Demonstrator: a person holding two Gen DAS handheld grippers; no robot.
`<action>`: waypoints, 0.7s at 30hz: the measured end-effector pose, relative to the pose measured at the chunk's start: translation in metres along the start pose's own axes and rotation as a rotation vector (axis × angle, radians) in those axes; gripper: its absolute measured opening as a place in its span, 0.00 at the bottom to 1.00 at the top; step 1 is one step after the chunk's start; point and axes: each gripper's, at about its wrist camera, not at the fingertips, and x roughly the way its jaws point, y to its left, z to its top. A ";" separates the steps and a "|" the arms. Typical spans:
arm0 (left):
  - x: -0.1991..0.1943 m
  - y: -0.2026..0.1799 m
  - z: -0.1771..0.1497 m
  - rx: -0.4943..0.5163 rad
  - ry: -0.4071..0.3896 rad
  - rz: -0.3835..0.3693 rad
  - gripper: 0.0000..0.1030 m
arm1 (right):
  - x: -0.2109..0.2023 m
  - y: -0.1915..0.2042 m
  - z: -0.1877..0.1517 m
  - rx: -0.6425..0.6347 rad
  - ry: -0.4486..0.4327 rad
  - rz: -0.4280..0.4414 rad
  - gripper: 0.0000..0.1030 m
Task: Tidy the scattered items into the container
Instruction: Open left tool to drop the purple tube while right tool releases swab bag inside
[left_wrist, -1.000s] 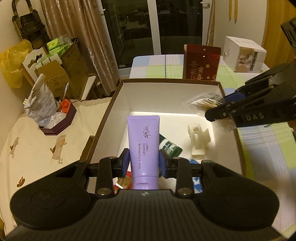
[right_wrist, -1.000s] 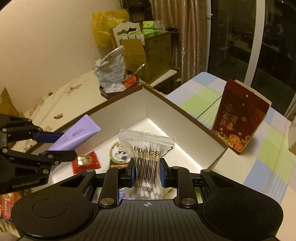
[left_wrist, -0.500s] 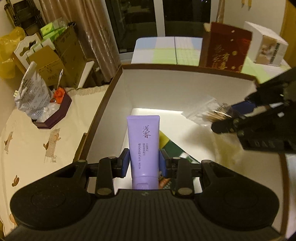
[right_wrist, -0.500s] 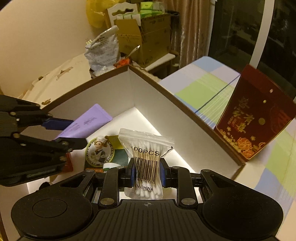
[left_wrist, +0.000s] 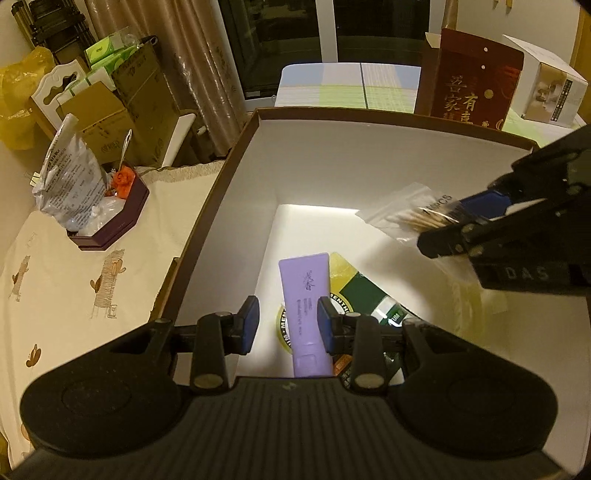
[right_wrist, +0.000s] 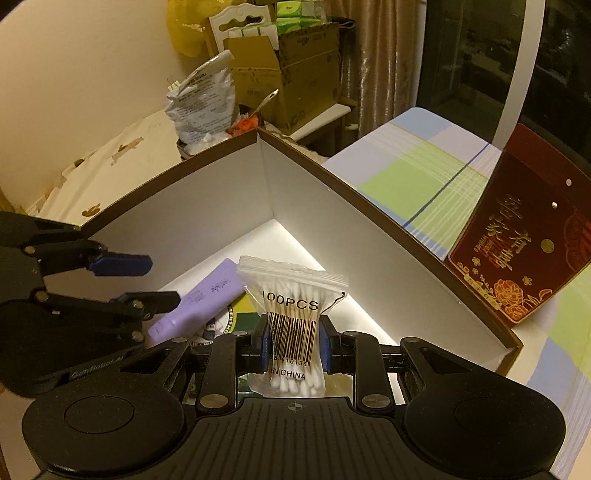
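purple tube now lies freed in the white box — my left gripper has spread apart; my right gripper stays clamped on the cotton swab bag, next to drop.

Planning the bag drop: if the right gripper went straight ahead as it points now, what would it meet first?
Probably the box's white inner wall near the far corner. The right gripper, shut on the cotton swab bag, points there with nothing visibly between; depth is unclear.
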 end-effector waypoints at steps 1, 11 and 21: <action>-0.001 0.000 0.000 -0.001 0.000 -0.001 0.28 | 0.001 0.000 0.001 0.005 -0.001 0.001 0.27; -0.008 0.001 -0.003 0.006 -0.012 0.004 0.29 | 0.001 0.002 0.007 0.010 -0.014 0.010 0.49; -0.021 0.000 -0.006 0.004 -0.028 0.003 0.37 | -0.027 0.004 0.000 -0.039 -0.082 -0.001 0.82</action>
